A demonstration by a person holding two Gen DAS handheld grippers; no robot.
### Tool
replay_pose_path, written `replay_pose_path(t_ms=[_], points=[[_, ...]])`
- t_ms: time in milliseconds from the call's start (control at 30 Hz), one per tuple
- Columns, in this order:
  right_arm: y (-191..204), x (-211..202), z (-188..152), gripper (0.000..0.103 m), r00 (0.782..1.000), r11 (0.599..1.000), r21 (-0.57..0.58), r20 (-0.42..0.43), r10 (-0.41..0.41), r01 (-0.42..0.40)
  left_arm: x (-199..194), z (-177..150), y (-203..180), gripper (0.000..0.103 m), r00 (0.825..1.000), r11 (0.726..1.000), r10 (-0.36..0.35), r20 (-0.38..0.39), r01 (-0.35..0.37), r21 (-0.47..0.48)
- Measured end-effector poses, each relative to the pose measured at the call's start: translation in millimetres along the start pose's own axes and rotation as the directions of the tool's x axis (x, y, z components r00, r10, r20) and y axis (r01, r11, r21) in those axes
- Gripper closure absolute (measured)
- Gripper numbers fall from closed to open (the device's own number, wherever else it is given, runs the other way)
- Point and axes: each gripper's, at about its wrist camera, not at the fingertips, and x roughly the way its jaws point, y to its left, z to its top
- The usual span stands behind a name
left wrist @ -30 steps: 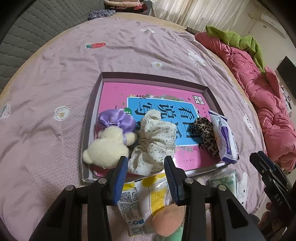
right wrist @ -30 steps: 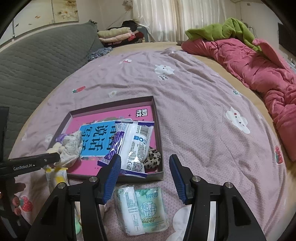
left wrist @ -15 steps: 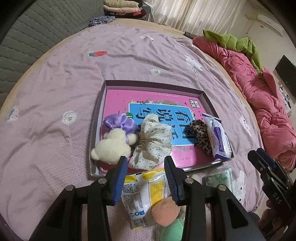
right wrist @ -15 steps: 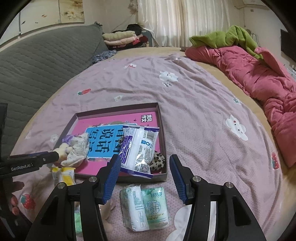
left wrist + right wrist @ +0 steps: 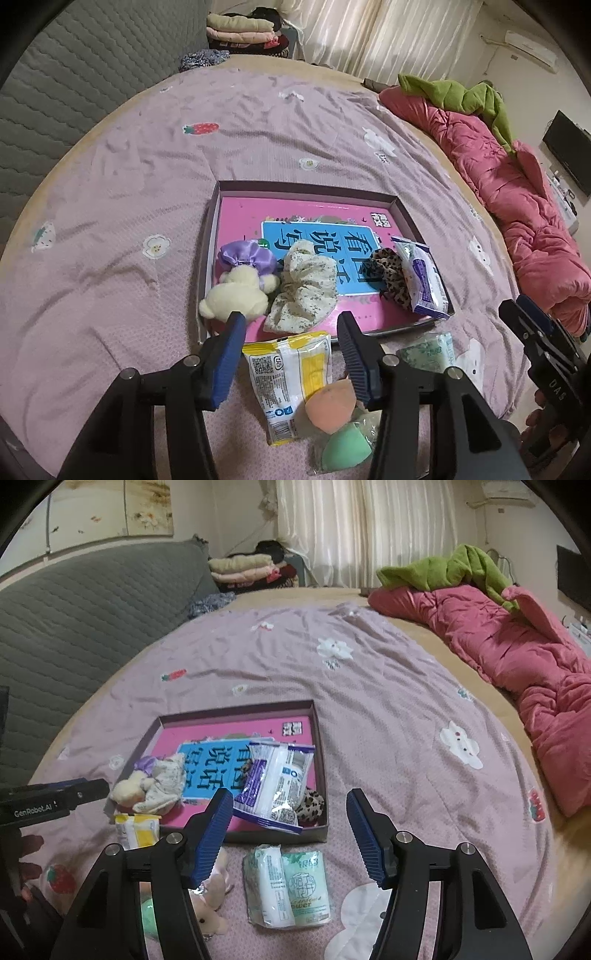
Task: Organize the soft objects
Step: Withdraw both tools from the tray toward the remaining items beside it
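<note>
Lilac bedsheet (image 5: 110, 229) with fruit and flower prints carries everything. Working left to right inside the shallow box (image 5: 216, 236) with its pink printed floor: cream plush toy (image 5: 236, 291) against the left wall, purple satin scrunchie (image 5: 246, 255) touching its far side, floral scrunchie (image 5: 304, 288) just beside it, then leopard scrunchie (image 5: 388, 275), then white-and-purple packet (image 5: 423, 282) leaning on the right wall with one corner over the near rim. Outside the box, near edge, same order: yellow-and-white packet (image 5: 291, 373) lying flat, orange sponge (image 5: 330, 404) and green sponge (image 5: 347, 448) touching one another, and from the right wrist view a small pink plush (image 5: 210, 904) and a green tissue pack (image 5: 291, 890). Left gripper (image 5: 290, 360) hangs over the yellow-and-white packet, jaws opening, pads to either side but not pressing it. Right gripper (image 5: 291, 836) hangs over the tissue pack, jaws opening likewise, nothing clamped. Judgement: between placements, about half the items boxed and both tools free. Next move calls for dropping each gripper onto the item below it, closing across the narrow side of the slippery packs, then lifting clear of the box rim; free floor lies toward the far end of the box.
</note>
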Motion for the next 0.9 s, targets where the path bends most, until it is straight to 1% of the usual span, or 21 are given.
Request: replay_pose_path(t_ms=[67, 133, 267, 333, 467, 567, 667, 900], points=[[-1, -4, 0, 0.035, 1.000, 1.000, -0.002, 0.004, -0.004, 0.004, -4, -1, 0, 0.048, 1.000, 1.000, 0.001, 0.008, -0.001, 0.002], [-3, -8, -1, 0.034, 1.000, 1.000, 0.000, 0.010, -0.001, 0.001, -7, -3, 1, 0.048, 1.000, 1.000, -0.009, 0.009, 0.009, 0.001], [-6, -16, -5, 0.034, 1.000, 1.000, 0.002, 0.017, -0.001, 0.001, -15, -7, 3, 0.048, 1.000, 1.000, -0.006, 0.015, 0.006, 0.006], [-6, -20, -7, 0.034, 0.999, 0.999, -0.026, 0.024, -0.036, 0.036, -18, -9, 6, 0.048, 1.000, 1.000, -0.011, 0.007, 0.011, -0.004], [-10, -28, -9, 0.034, 0.997, 0.997, -0.048, 0.039, -0.063, 0.065, -24, -14, 12, 0.048, 1.000, 1.000, -0.003, 0.014, 0.003, -0.013], [-15, -34, -12, 0.034, 0.997, 0.997, -0.044, 0.044, -0.061, 0.063, -27, -18, 16, 0.048, 1.000, 1.000, -0.009, 0.011, 0.010, -0.021], [-17, -36, -16, 0.033, 0.998, 0.997, -0.044, 0.040, -0.056, 0.058, -29, -24, 18, 0.048, 1.000, 1.000, 0.000, 0.013, 0.000, -0.015], [-9, -35, -30, 0.033, 0.999, 0.997, -0.065, 0.017, -0.036, 0.037, -28, -37, 26, 0.048, 1.000, 1.000, 0.007, -0.009, -0.007, -0.019]])
